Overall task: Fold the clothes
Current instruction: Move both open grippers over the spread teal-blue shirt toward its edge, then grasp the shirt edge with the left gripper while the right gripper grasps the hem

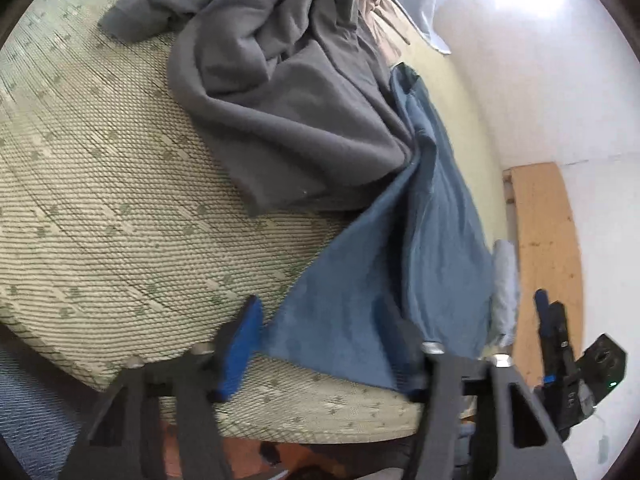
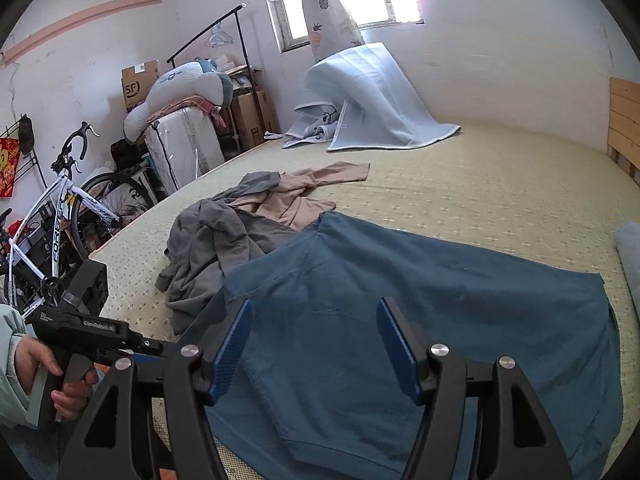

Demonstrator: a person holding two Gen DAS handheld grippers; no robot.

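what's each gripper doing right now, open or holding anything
Left gripper: open, blue garment edge between its fingers, not clamped.
Right gripper: open, over the blue garment, holding nothing.

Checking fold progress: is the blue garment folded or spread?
Mostly spread: the blue garment lies flat across the mat, one edge lifted.

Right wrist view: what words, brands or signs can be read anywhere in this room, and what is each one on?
"FOREVER" on the white bicycle frame.
"SF" on the cardboard box by the wall.
Red wall hanging: gold characters, too blurred to read.
Small white lettering on the left gripper body: too small to read.
Pineapple prints on the curtain, no words.
Left wrist view: no text.
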